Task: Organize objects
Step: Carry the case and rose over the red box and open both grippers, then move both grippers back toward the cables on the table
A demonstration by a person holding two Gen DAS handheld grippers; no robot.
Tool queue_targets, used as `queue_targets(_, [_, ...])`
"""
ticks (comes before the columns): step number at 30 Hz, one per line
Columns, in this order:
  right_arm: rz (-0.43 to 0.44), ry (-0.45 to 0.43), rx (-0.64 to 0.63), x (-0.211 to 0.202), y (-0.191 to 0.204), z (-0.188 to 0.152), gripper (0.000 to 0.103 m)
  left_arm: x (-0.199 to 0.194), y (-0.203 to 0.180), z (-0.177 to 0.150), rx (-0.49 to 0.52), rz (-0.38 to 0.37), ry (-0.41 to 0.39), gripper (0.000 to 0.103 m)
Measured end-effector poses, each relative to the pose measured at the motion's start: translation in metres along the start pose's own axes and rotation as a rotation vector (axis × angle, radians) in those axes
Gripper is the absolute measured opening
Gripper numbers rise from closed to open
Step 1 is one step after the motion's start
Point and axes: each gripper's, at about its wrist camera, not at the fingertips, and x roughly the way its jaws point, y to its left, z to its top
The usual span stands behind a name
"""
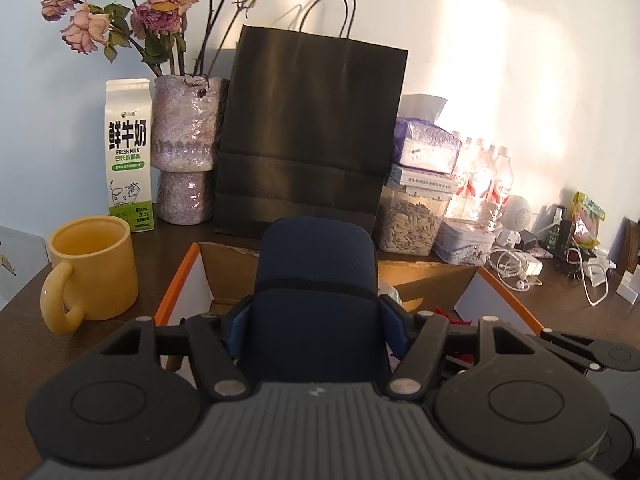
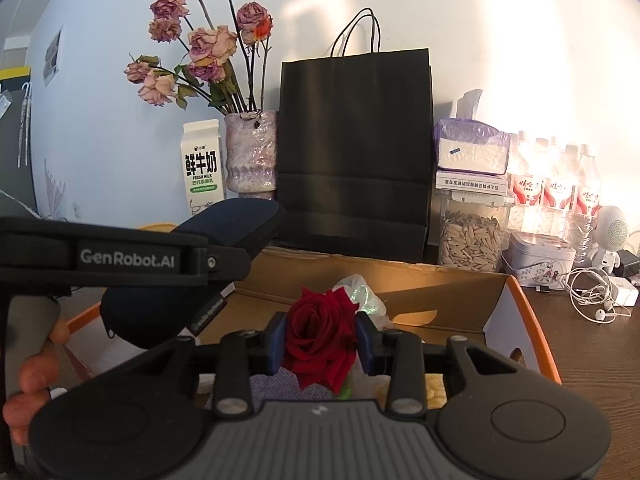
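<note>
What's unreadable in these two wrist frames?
- Cardboard box floor: both views, tools and their loads block it.
- Red rose stem: right wrist, hidden behind the bloom and right tool.
- Navy case underside: left wrist, covered by left tool.
- Yellow mug: right wrist, only a rim sliver shows.
- Desk clutter: too small to identify.

On the milk carton point(image 1: 129, 156) I read "鲜牛奶" in big black characters, "FRESH MILK" beneath them, and "3.3g" on its green band. My left gripper point(image 2: 132, 258), seen from my right wrist camera, carries "GenRobot.AI" in pale letters. The bottles point(image 2: 560, 192) have red labels with Chinese characters too blurred for me to read.
</note>
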Motion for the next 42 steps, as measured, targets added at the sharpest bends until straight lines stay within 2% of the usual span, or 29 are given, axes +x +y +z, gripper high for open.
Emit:
queue_targets(1, [-0.005,0.0,0.001,0.0,0.0,-0.001,0.043,-0.001,0.001,0.0,-0.007,0.002,-0.003,0.077])
queue_targets(2, [-0.007,0.005,0.002,0.001,0.0,-0.001,0.049,-0.002,0.001,0.0,-0.01,0.008,-0.011,0.093])
queue_targets(3, [-0.007,0.012,0.006,0.002,-0.001,-0.002,0.067,-0.005,0.001,0.0,-0.007,0.021,-0.024,0.101])
queue_targets(4, [-0.005,0.014,0.01,0.002,-0.002,-0.003,0.087,-0.008,0.0,0.0,-0.002,0.037,-0.045,0.103])
queue_targets(6, [-0.012,0.009,0.014,0.002,-0.002,-0.004,0.1,-0.009,-0.001,0.002,0.008,0.04,-0.045,0.103])
queue_targets(9, [-0.02,0.011,0.017,0.003,-0.003,-0.004,0.103,-0.007,-0.002,0.0,0.01,0.036,-0.033,0.103])
queue_targets(27, [-0.032,0.007,0.024,0.003,-0.003,-0.005,0.103,-0.008,-0.003,0.0,0.005,0.037,-0.028,0.103])
queue_targets(42, [-0.034,-0.021,0.01,-0.017,0.002,-0.002,0.103,-0.033,-0.003,0.003,0.005,0.034,-0.058,0.103])
